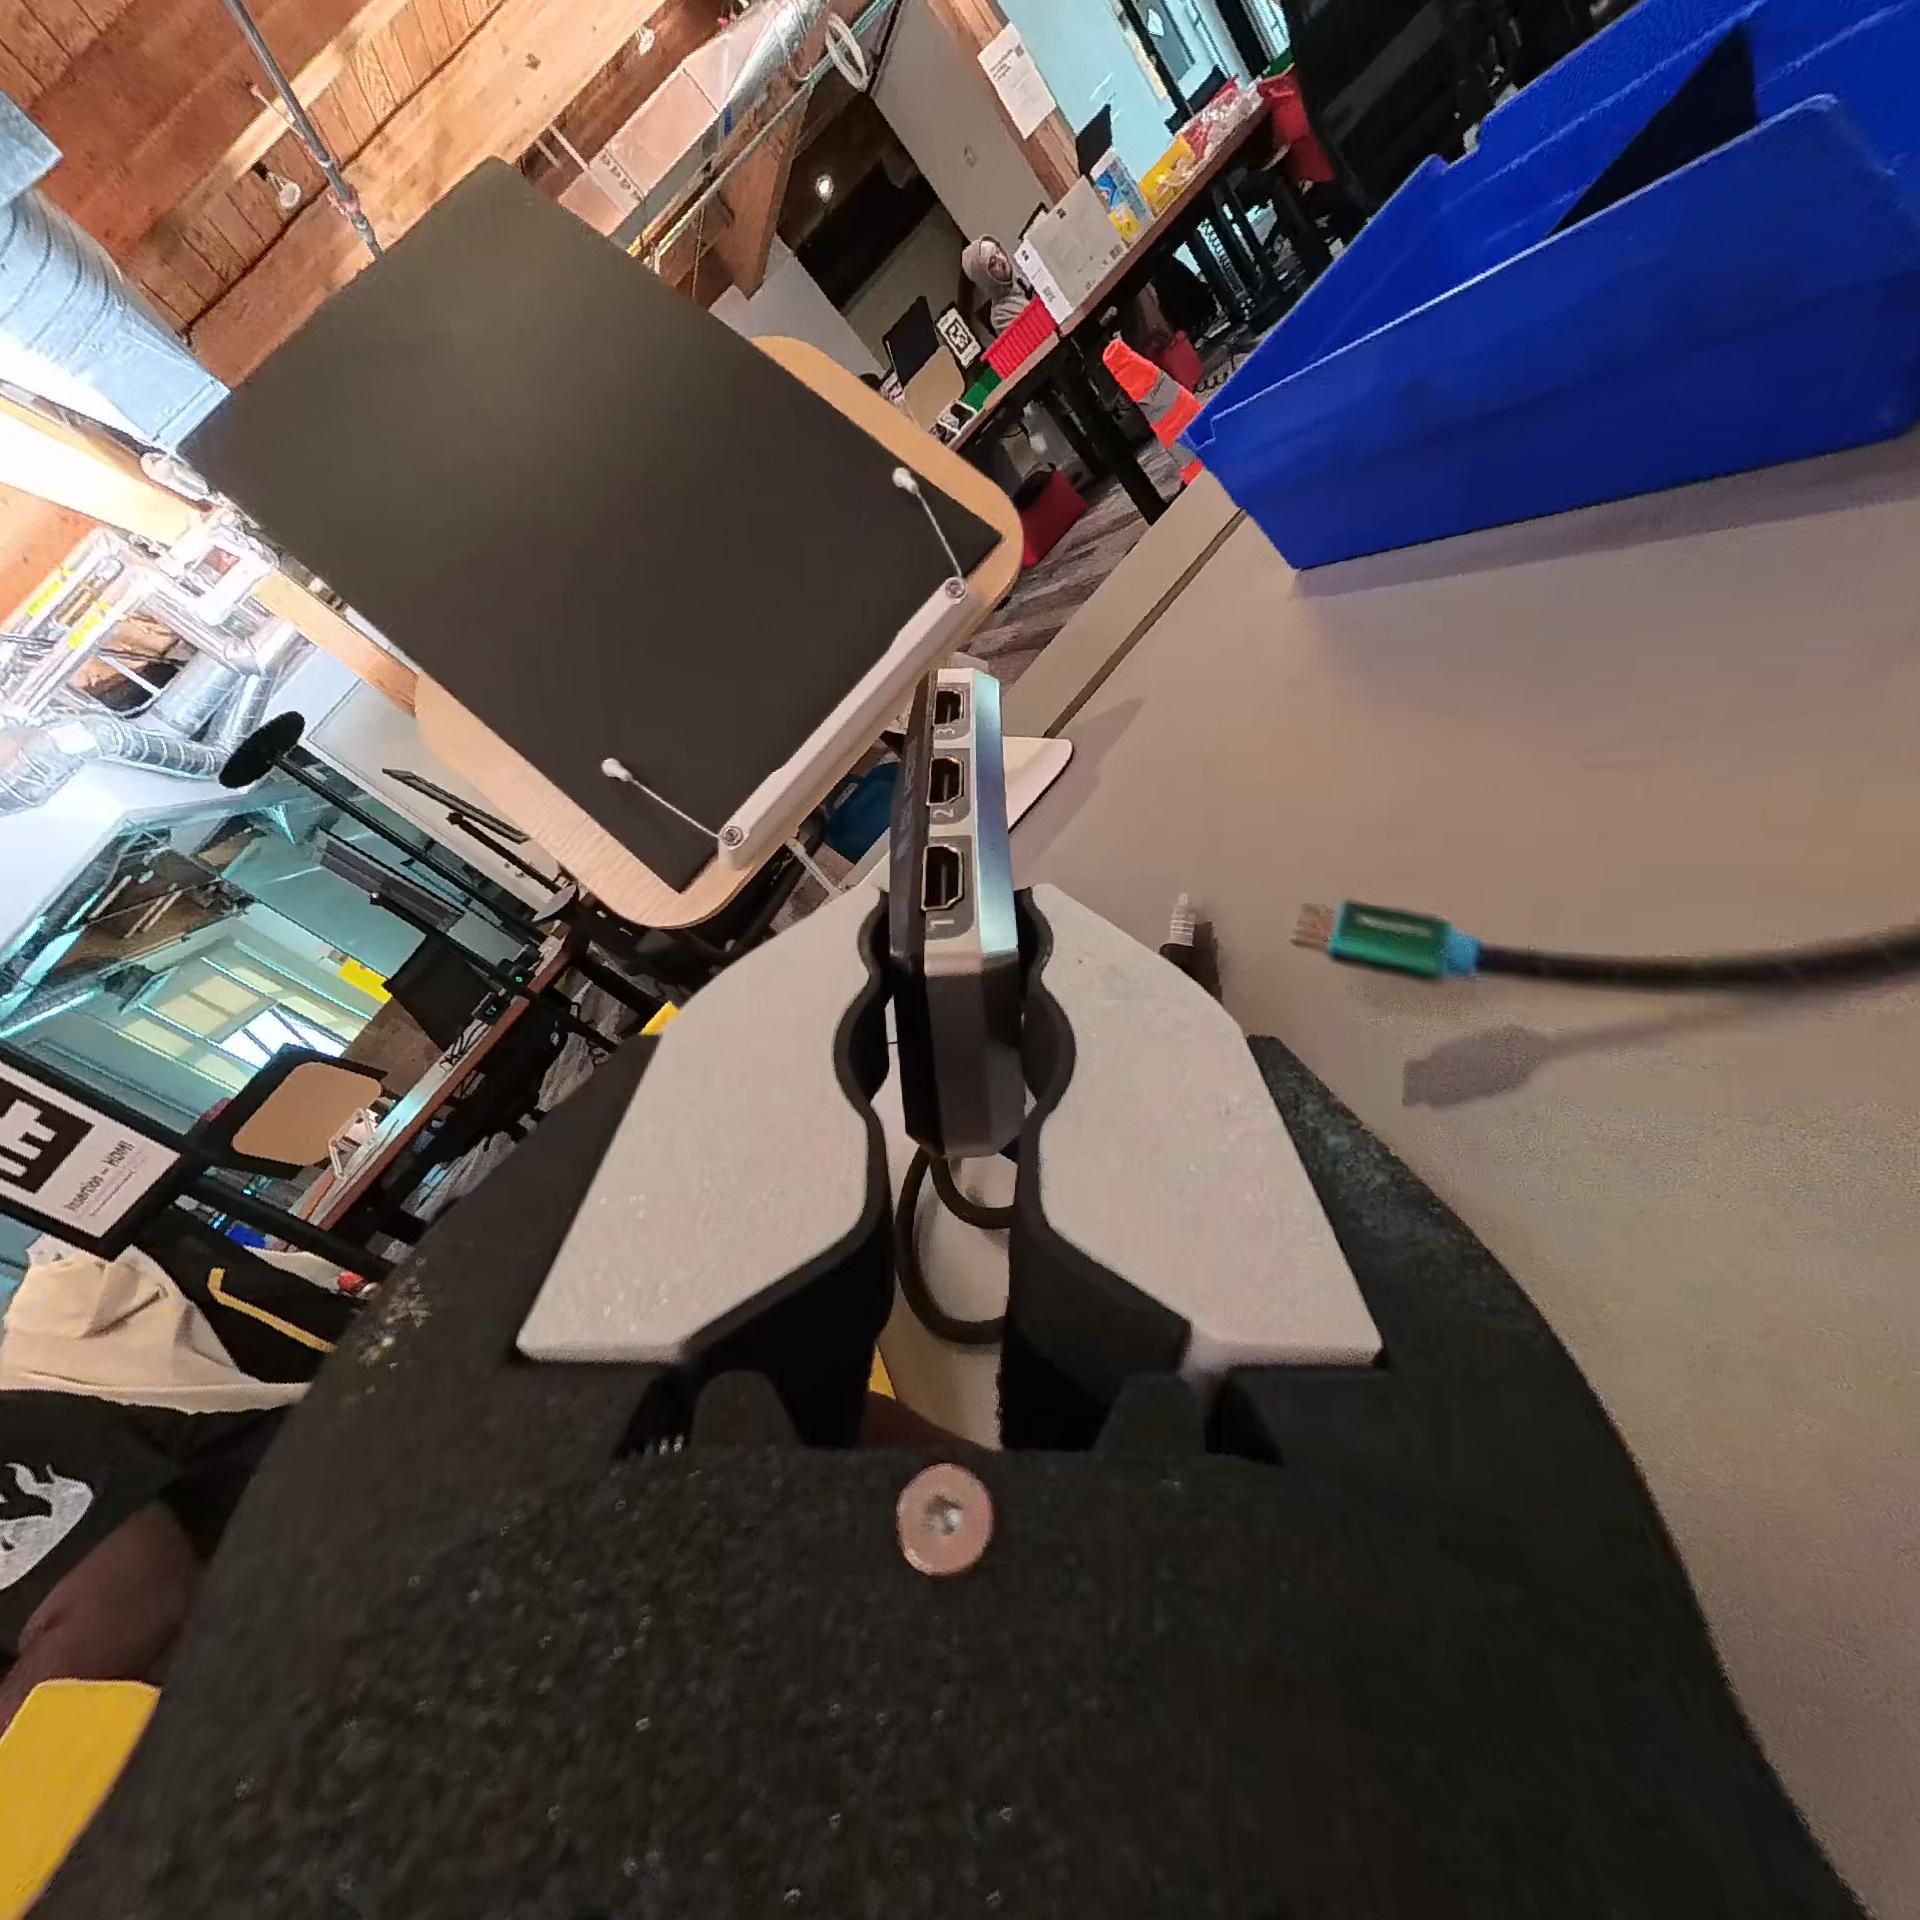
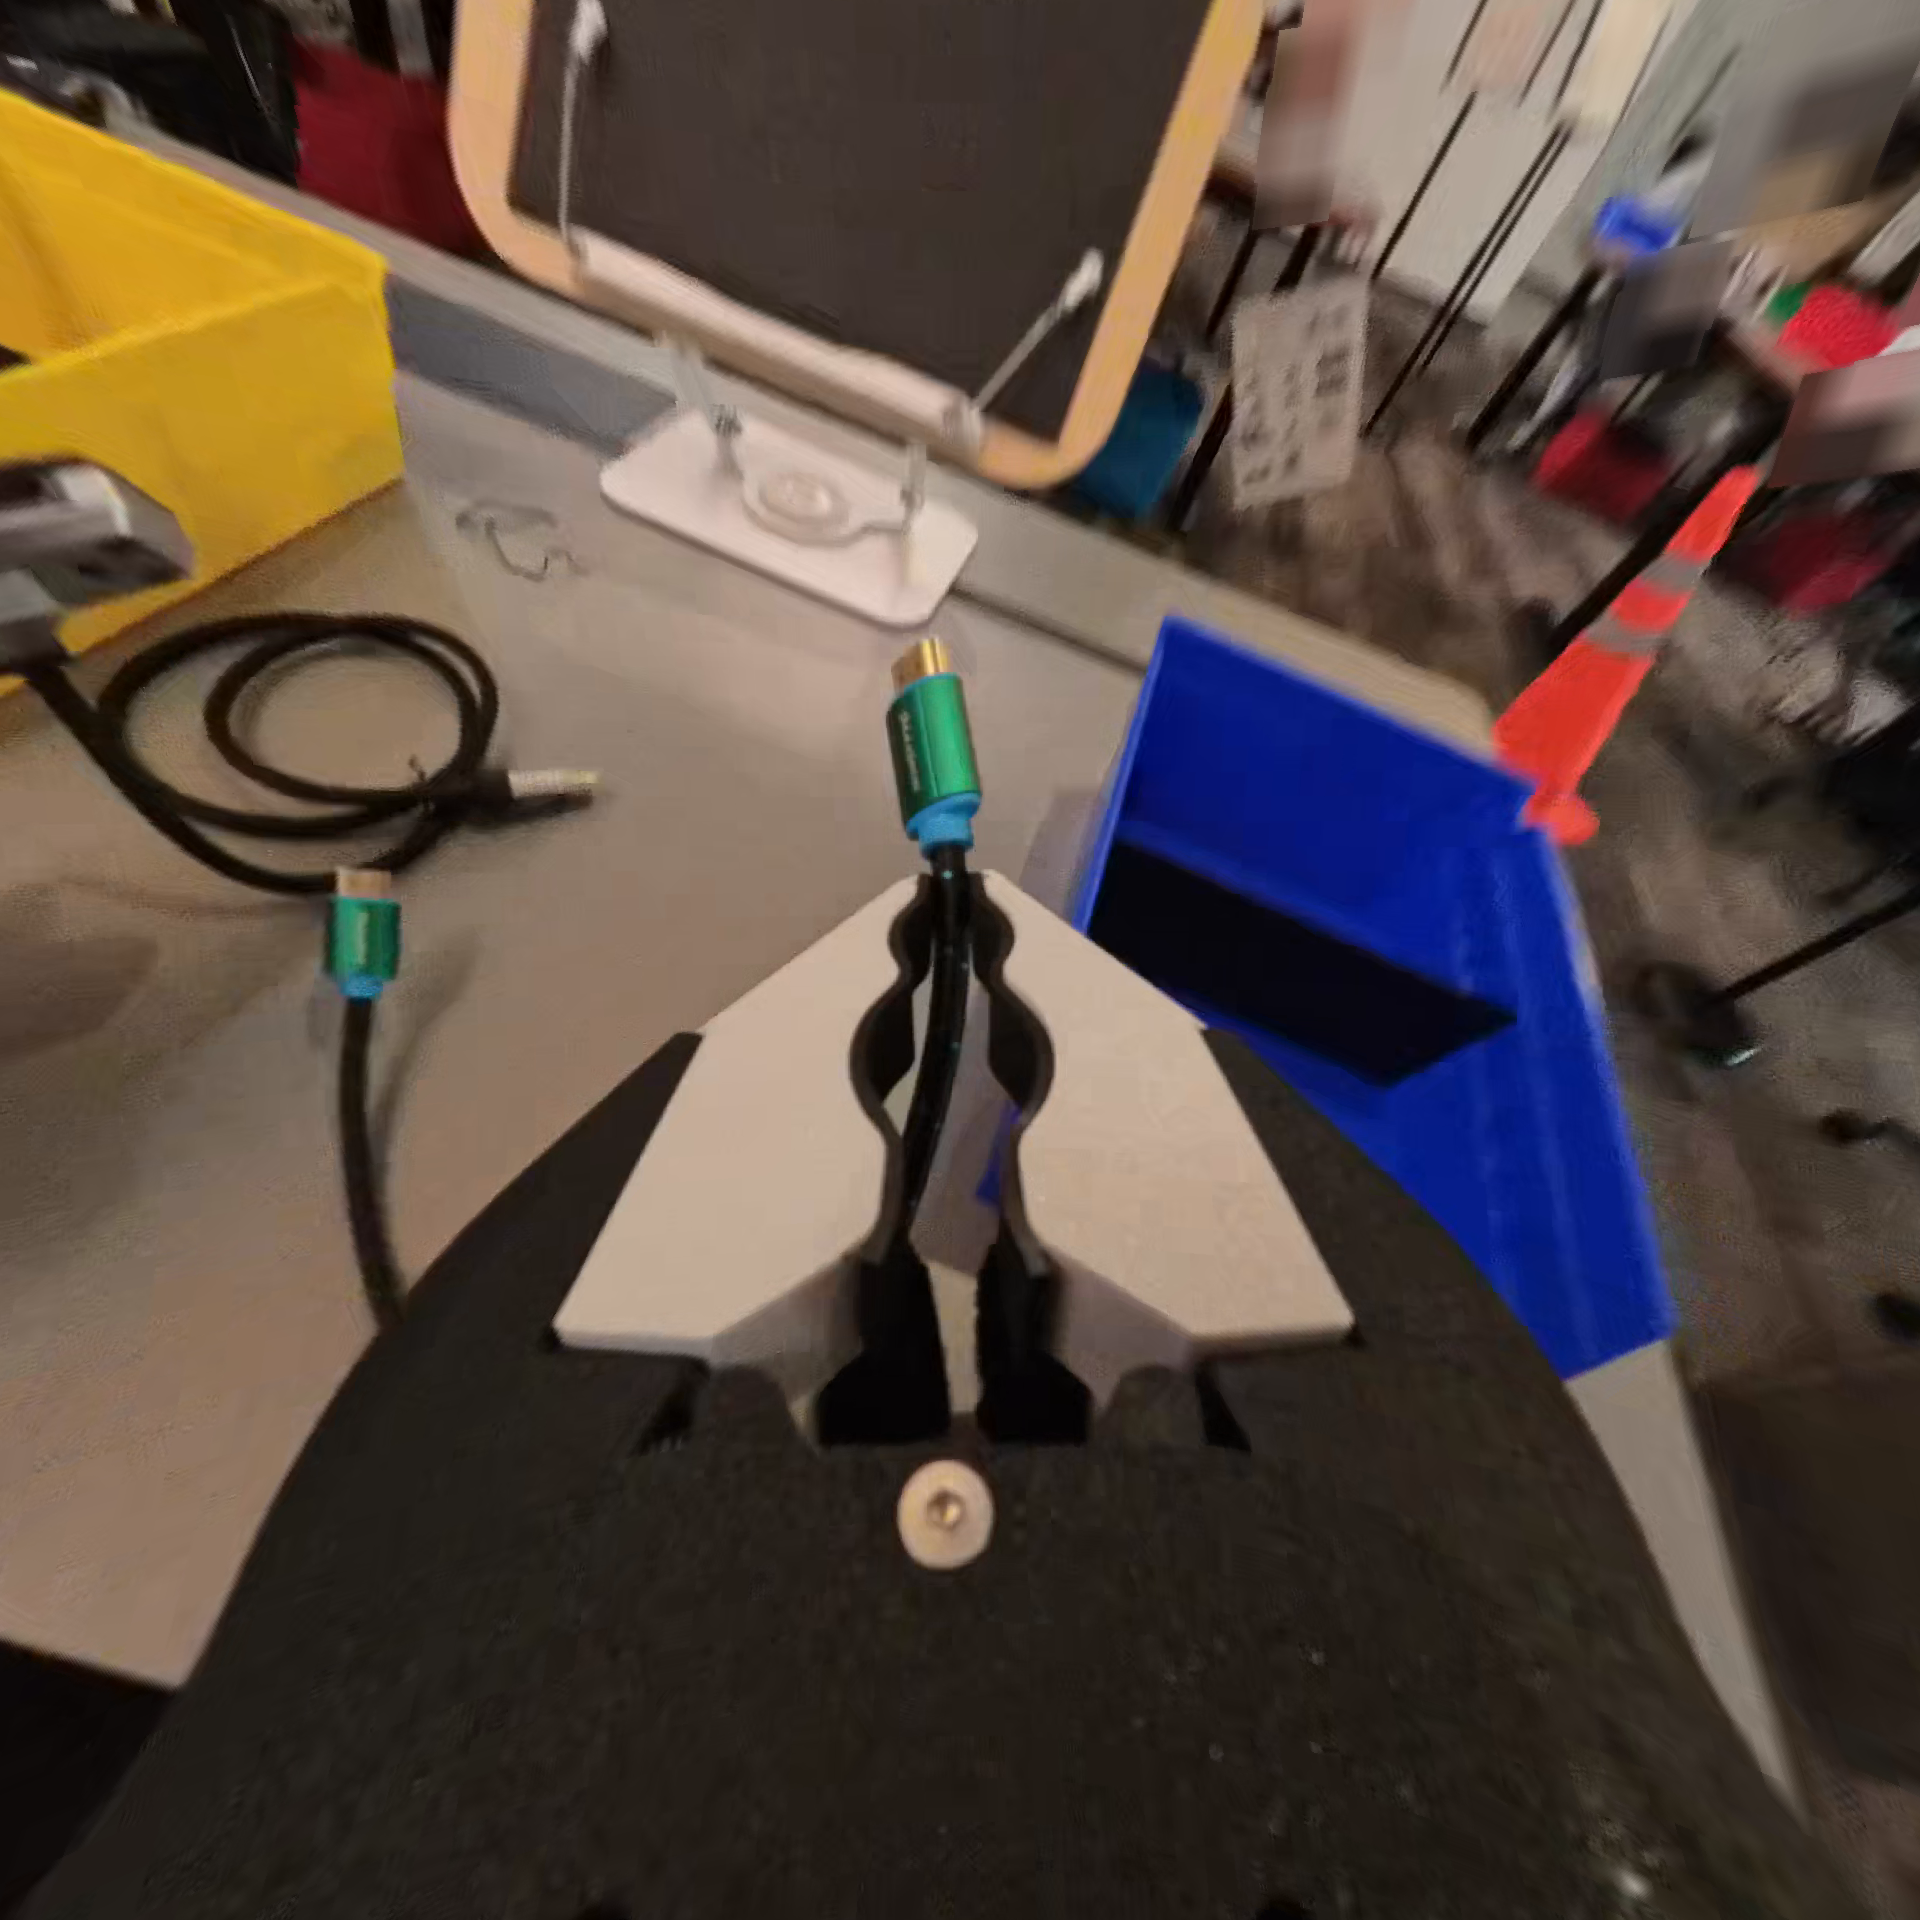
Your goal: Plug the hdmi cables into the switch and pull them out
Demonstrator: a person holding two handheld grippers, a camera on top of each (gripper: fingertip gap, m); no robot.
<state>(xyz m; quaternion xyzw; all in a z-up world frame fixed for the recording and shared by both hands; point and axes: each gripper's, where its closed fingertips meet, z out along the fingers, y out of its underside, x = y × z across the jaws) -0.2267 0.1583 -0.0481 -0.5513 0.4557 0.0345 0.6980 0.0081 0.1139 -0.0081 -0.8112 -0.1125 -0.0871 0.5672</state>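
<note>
HDMI switch (image 1: pixel 951 914) sits clamped edge-on between the closed fingers of the left gripper (image 1: pixel 954 940), lifted off the grey table (image 1: pixel 1558 727) with its row of three ports turned toward the right side; its own thin black lead loops down behind the fingers. All three ports look empty. Facing them, well apart in the left wrist view, hangs the green HDMI plug (image 2: pixel 932 743), carried by the right gripper (image 2: pixel 951 883), which is shut on the black cable just behind the plug's blue collar rather than on the plug body.

That grip is the likely weak point. With the plug standing free ahead of the fingertips, the cable could flex or twist as the plug meets a port, so it may arrive tilted and jam against the port rim. A hard push could also slide the switch back through the left fingers, since only its lower end is pinched. The right wrist view is blurred, so the plug's exact orientation against the port is hard to judge.

A second green plug (image 2: pixel 362 940) lies on the table to the left, beside a coiled black cable (image 2: pixel 312 727).

Of the containers, the blue bin (image 2: pixel 1351 790) just right of the held plug shows only a dark interior; nothing inside can be made out. The yellow bin (image 2: pixel 208 343) at far left shows its wall only, contents hidden.
</note>
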